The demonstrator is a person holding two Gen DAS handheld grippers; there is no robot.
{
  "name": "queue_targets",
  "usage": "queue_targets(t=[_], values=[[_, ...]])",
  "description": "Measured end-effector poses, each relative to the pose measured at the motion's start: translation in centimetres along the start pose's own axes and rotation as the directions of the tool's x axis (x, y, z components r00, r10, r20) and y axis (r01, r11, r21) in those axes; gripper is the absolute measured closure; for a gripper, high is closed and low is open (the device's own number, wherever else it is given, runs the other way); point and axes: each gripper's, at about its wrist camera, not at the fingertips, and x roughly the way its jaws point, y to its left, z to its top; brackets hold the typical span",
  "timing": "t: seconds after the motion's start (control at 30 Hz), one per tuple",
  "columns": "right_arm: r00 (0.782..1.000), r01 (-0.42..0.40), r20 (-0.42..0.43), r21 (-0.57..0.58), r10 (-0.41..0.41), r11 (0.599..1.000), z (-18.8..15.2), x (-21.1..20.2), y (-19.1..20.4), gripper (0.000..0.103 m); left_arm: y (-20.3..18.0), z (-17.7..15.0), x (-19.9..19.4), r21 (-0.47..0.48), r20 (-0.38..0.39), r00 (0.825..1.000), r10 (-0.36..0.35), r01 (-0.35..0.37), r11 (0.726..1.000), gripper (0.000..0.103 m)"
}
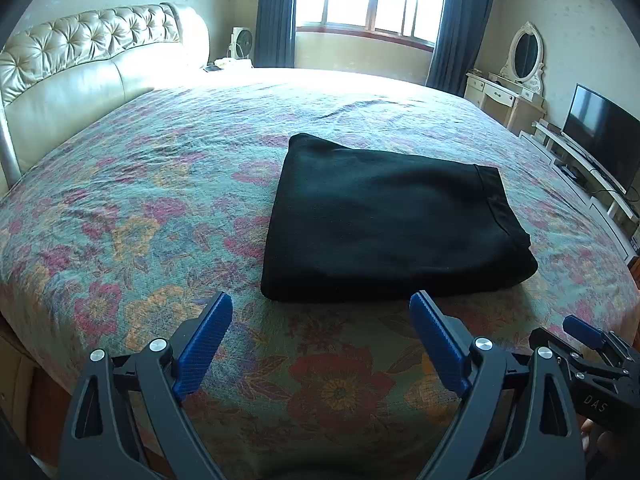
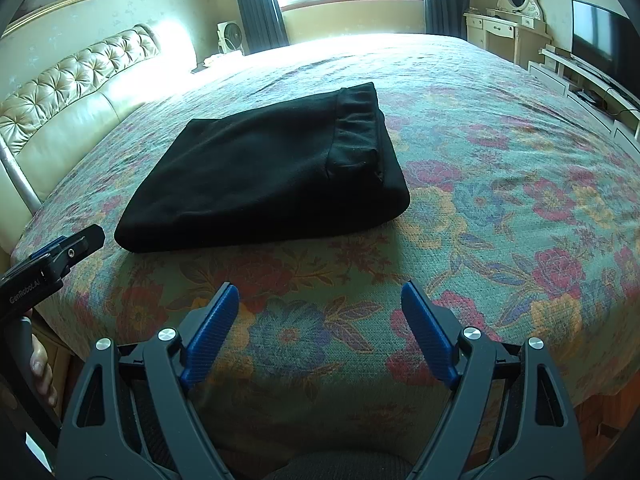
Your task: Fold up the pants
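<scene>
Blue-padded jaws of our left gripper (image 1: pixel 320 300) stand wide apart with nothing between them, just short of the near edge of the black pants (image 1: pixel 384 216). Our right gripper (image 2: pixel 320 290) hangs equally spread and empty, further back. We read the pants as already folded: a compact rectangle on the floral bedspread (image 2: pixel 500 208), waistband (image 2: pixel 356 128) on top, so we hold clear.

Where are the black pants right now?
The folded black pants lie on the floral bedspread, just beyond both open grippers; neither touches them.
</scene>
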Motion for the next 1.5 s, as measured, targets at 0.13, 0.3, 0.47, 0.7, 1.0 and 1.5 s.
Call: queue_targets(t=[0.13, 0.3, 0.47, 0.7, 1.0, 1.5], values=[[1.000, -0.010, -0.023, 0.017, 0.011, 1.000, 0.2, 0.5, -0.2, 0.020, -0.3, -0.1, -0.3, 0.007, 0.012, 1.000, -0.009, 0.009, 1.000, 0.014], [0.999, -0.020, -0.027, 0.019, 0.020, 1.000, 0.8, 0.9, 0.3, 0.020, -0.8, -0.1, -0.6, 0.027, 0.022, 1.000, -0.010, 0.010, 1.000, 0.014], [0.999, -0.018, -0.026, 0.016, 0.019, 1.000, 1.2, 1.2, 0.4, 0.020, -1.1, -0.2, -0.7, 0.041, 0.025, 1.000, -0.012, 0.011, 0.999, 0.014], [0.999, -0.017, -0.031, 0.025, 0.018, 1.000, 1.2, 1.4, 0.2, 0.020, -1.1, 0.0, -1.0, 0.050, 0.040, 0.999, -0.007, 0.005, 0.999, 0.014], [0.999, -0.020, -0.038, 0.024, 0.021, 1.000, 1.1, 1.6, 0.1, 0.020, -2.1, -0.2, -0.9, 0.092, 0.022, 0.997, 0.075, -0.077, 0.993, 0.014], [0.999, -0.026, -0.030, 0.053, 0.027, 0.998, 0.9, 1.3, -0.3, 0.020, -3.0, 0.0, -2.0, 0.112, 0.022, 0.999, 0.024, -0.027, 0.993, 0.014]])
